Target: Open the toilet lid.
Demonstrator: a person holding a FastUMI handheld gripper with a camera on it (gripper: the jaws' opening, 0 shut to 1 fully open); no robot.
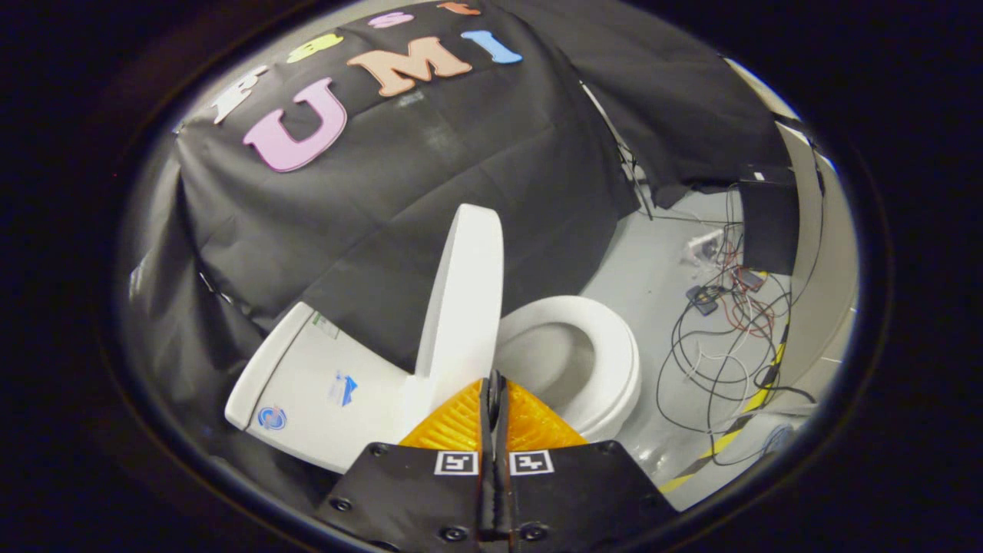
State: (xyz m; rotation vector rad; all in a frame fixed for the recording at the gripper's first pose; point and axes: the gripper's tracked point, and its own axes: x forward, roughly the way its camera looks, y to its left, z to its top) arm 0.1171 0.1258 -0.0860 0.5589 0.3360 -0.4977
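Note:
A white toilet stands against the black cloth wall. Its lid (465,296) is raised, standing nearly upright between the tank (315,384) and the seat ring (614,361). The open bowl (549,361) shows inside the ring. My gripper (494,378) is shut, its two orange fingers (453,426) pressed together with nothing between them. The fingertips sit just in front of the lid's lower edge, near the hinge; I cannot tell whether they touch it.
A tangle of black, red and white cables (722,338) with small boxes lies on the grey floor beyond the bowl. A yellow-black tape strip (737,426) runs along the floor. A dark box (768,219) stands by the pale wall.

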